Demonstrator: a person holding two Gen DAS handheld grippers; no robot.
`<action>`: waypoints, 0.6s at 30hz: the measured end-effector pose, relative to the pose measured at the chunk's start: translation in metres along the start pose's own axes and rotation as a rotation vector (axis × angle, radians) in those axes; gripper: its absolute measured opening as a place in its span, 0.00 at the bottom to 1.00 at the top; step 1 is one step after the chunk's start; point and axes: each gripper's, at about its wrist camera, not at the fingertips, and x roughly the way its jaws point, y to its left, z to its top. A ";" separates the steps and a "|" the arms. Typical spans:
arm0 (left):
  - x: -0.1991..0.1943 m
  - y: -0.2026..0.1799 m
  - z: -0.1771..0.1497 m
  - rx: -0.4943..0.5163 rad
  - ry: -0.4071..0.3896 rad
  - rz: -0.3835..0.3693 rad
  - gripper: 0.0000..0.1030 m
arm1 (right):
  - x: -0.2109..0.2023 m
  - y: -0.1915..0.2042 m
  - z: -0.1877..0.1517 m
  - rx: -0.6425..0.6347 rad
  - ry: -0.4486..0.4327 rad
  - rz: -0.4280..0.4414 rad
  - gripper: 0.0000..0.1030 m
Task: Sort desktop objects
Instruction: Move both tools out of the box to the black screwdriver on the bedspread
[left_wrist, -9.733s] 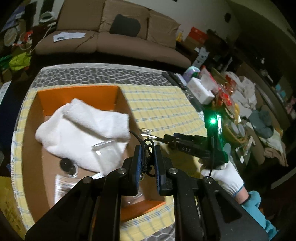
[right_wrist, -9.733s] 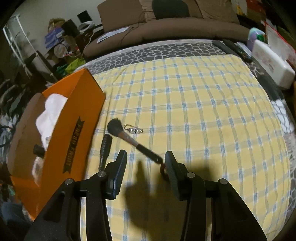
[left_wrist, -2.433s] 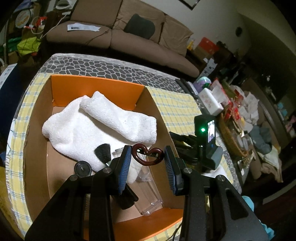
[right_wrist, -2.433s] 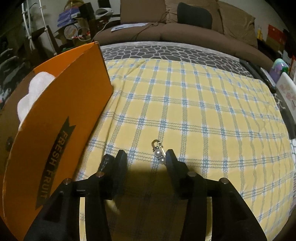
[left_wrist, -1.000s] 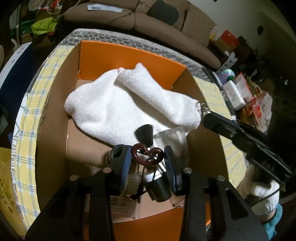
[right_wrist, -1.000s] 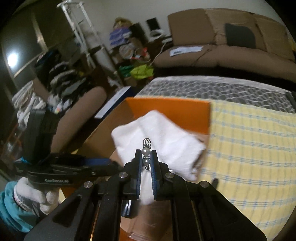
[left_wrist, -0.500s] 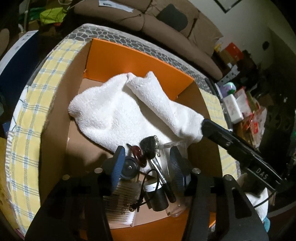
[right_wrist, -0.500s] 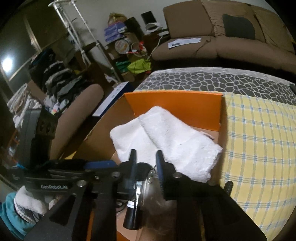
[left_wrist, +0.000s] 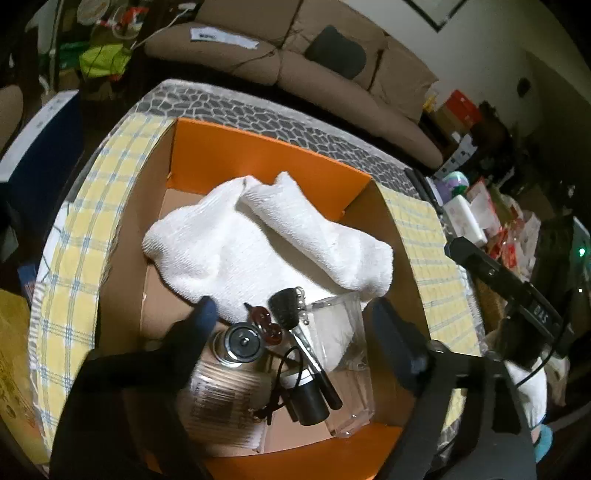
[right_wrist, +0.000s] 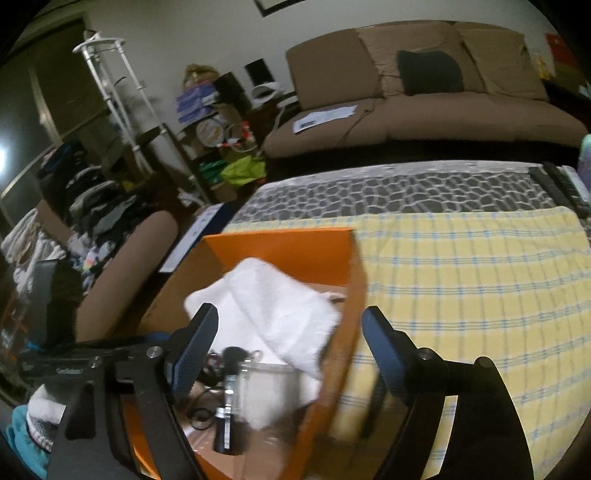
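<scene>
Left gripper (left_wrist: 291, 314), right gripper (right_wrist: 290, 325): fingers just opened wide, nothing between.

We see the orange box (left_wrist: 258, 158) crowded: a white towel (left_wrist: 258, 236) fills its far half, small items pack the near end. Right of the box, the checked cloth (right_wrist: 480, 280) on the surface lies open.

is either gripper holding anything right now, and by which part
Nothing is held. The left gripper and right gripper have just been opening; both jaws stand wide and empty above the orange cardboard box.
</scene>
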 end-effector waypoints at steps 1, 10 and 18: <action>-0.001 -0.003 -0.001 0.008 -0.005 -0.001 0.96 | -0.002 -0.003 -0.001 0.001 -0.003 -0.018 0.82; -0.005 -0.042 -0.010 0.098 -0.017 0.000 1.00 | -0.026 -0.016 -0.007 -0.050 -0.020 -0.158 0.88; -0.004 -0.097 -0.026 0.164 0.009 -0.021 1.00 | -0.054 -0.031 -0.023 -0.076 -0.001 -0.236 0.88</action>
